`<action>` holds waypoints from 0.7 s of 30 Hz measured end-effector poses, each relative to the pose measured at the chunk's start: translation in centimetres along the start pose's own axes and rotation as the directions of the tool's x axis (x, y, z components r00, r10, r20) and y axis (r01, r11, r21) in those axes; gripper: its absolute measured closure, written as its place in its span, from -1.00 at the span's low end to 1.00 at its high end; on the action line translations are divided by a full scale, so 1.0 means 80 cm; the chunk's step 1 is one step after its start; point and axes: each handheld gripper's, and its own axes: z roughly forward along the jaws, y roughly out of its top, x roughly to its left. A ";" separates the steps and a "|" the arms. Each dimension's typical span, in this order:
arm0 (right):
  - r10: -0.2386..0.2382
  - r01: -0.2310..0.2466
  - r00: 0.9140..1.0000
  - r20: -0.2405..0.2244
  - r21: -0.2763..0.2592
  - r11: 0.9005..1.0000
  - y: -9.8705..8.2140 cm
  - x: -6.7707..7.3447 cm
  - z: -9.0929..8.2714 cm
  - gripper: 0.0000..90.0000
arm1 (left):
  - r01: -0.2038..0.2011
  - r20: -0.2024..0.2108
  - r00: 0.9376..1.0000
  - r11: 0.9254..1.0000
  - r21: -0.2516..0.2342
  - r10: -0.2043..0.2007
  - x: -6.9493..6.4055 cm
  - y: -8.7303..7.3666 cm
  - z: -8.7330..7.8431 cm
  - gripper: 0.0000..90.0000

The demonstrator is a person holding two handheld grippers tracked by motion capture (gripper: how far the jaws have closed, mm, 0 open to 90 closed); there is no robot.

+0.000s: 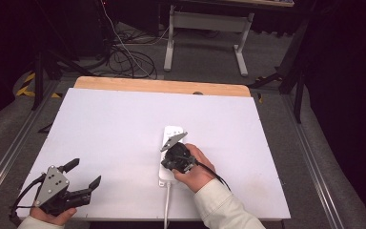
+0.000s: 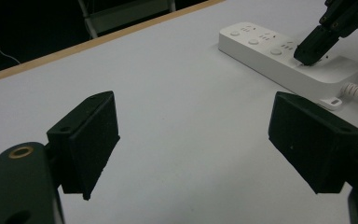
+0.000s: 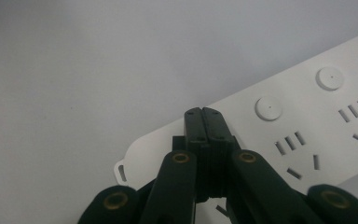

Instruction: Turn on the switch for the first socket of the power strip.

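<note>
**Closed jaws press down on a white power strip**

Right gripper (image 1: 171,153), black with a grey three-cornered plate on top, points down at the white plastic power strip (image 1: 167,177), its two jaws pressed flat together with nothing between them. In the right gripper view the joined tips (image 3: 203,122) sit over the strip's top face near its rounded end, just beside a round white button (image 3: 268,108) and a group of socket slots (image 3: 296,154). From the left gripper view those tips appear to touch the strip's surface (image 2: 279,60) next to the row of buttons.

The power strip lies on the white tabletop (image 1: 114,133), a little right of the middle and toward the near edge, its long side running away from the person. Its white cord (image 1: 166,205) leaves the near end and runs off the table's front.

Left gripper (image 1: 83,174) hovers low over the near left corner, well apart from the strip. Its jaws stand wide apart and hold nothing.
</note>
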 end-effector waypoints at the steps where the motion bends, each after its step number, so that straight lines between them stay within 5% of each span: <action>1: -0.002 0.002 1.000 0.004 -0.009 1.000 0.000 0.000 -0.002 1.00 | 0.002 0.002 1.000 1.000 0.000 -0.002 0.000 0.000 0.000 -0.63; 6: -0.003 0.004 1.000 0.002 -0.089 0.996 0.003 -0.001 -0.022 1.00 | 0.002 0.005 1.000 1.000 0.001 -0.002 0.000 0.000 0.001 -0.63; 21: -0.017 0.021 1.000 0.026 -0.189 0.982 0.008 0.004 -0.064 1.00 | 0.004 0.007 1.000 1.000 0.000 -0.004 0.000 0.001 0.002 -0.63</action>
